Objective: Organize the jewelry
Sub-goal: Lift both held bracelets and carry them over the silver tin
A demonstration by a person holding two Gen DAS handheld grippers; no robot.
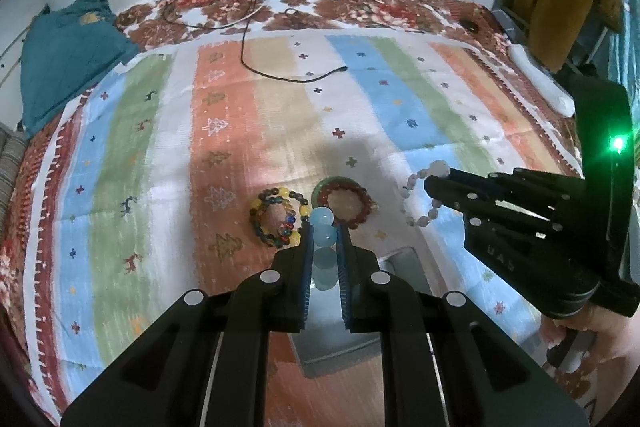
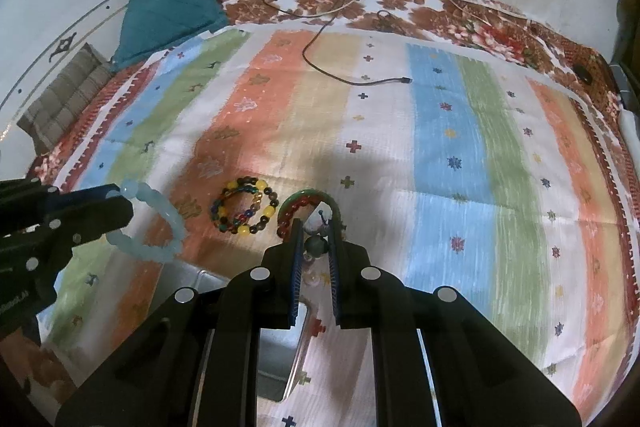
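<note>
Metal tray on the striped bedcover, just below both grippers; inside mostly hidden behind the gripper bodies, contents not possible to tell.

Left gripper narrow, closed on light blue bead bracelet, with two beads pinched between the fingertips. In the right wrist view, the rest of this bracelet hanging as a loop from the tips, above the cover near the tray corner.

Right gripper also narrow, clamped on pale bead bracelet, a dark green bead just behind the white one. In the left wrist view, the pale loop dangling in the air from the tips.

On the cover just ahead of both grippers: multicolour bead bracelet, and beside it red bead bracelet lying together with green bangle, the two touching. Black cable farther away, well apart from the jewelry.
</note>
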